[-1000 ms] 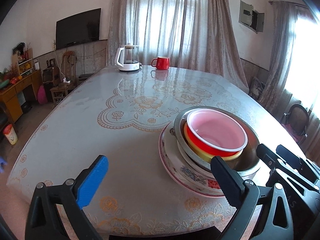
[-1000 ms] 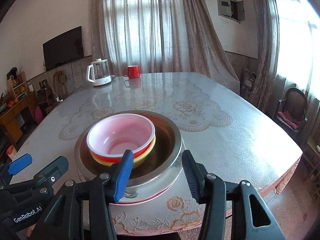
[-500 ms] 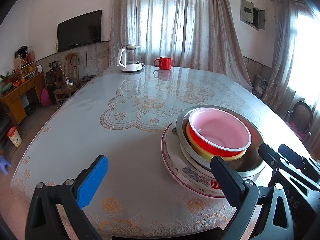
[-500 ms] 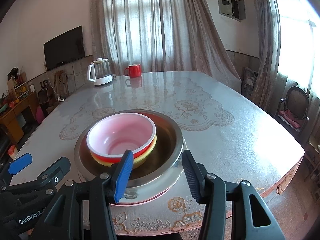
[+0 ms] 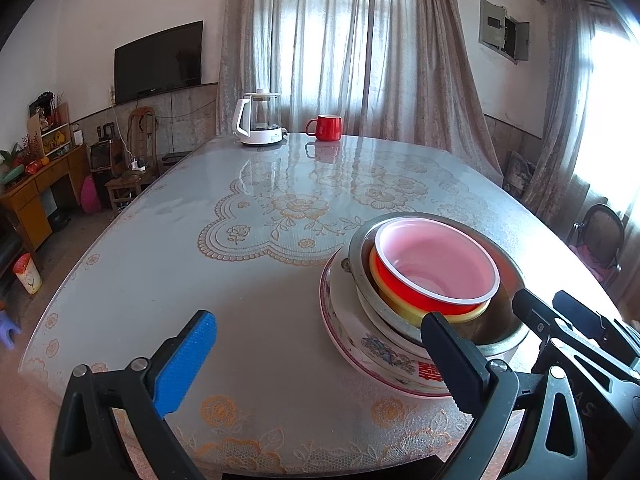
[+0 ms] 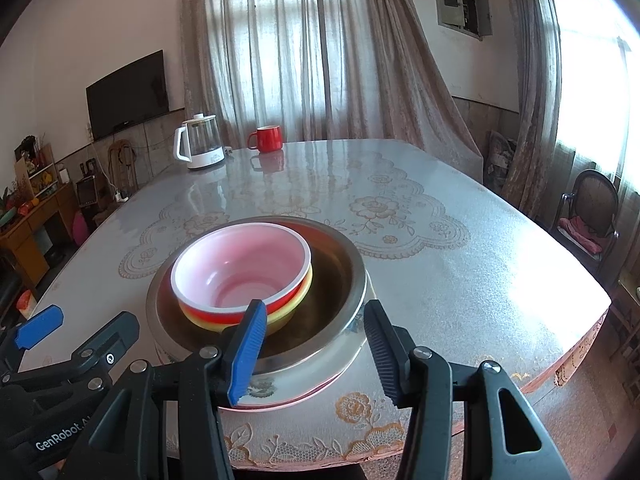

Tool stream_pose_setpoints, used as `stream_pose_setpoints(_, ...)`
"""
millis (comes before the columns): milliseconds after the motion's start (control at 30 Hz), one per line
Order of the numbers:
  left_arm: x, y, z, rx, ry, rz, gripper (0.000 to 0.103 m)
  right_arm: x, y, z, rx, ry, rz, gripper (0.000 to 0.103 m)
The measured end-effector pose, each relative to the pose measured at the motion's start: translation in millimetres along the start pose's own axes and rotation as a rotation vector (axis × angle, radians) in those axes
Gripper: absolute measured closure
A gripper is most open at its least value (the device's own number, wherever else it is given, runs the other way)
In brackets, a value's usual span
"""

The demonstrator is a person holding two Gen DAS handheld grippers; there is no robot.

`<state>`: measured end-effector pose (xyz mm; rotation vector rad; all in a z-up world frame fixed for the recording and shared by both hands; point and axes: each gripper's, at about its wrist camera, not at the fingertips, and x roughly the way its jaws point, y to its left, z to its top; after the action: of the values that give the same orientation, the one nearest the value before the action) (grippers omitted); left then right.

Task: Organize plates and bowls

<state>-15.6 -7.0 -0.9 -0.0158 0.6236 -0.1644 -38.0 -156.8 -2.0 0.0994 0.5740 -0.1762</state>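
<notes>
- Left wrist view: left gripper (image 5: pixel 316 350) spread wide, nothing between its jaws, hovering over bare lace-patterned table (image 5: pixel 248 280). Stack stands right of it near the table's front edge: pink-lined red plastic bowl (image 5: pixel 436 270) in yellow bowl (image 5: pixel 384 284), both in a steel basin (image 5: pixel 500 328), on a flower-printed porcelain plate (image 5: pixel 372 348). Nesting appears done; nothing loose left to gather.
- This view alone shows the plate's print and red rim.
- Right wrist view: right gripper (image 6: pixel 316 346) partly open, pinching nothing; whether it touches the basin's near rim cannot be told.
- This view alone shows the basin's empty right interior.
- Unrelated: glass kettle (image 6: pixel 200 144), red mug (image 6: pixel 269 139), far side.
</notes>
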Motion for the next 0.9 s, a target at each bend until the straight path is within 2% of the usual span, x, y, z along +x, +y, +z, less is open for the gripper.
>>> stream_pose_setpoints(900,-0.4,0.2,-0.7,-0.007,-0.008,-0.010,0.000,-0.1,1.2,0.3,0.000,0.002,0.004,0.052)
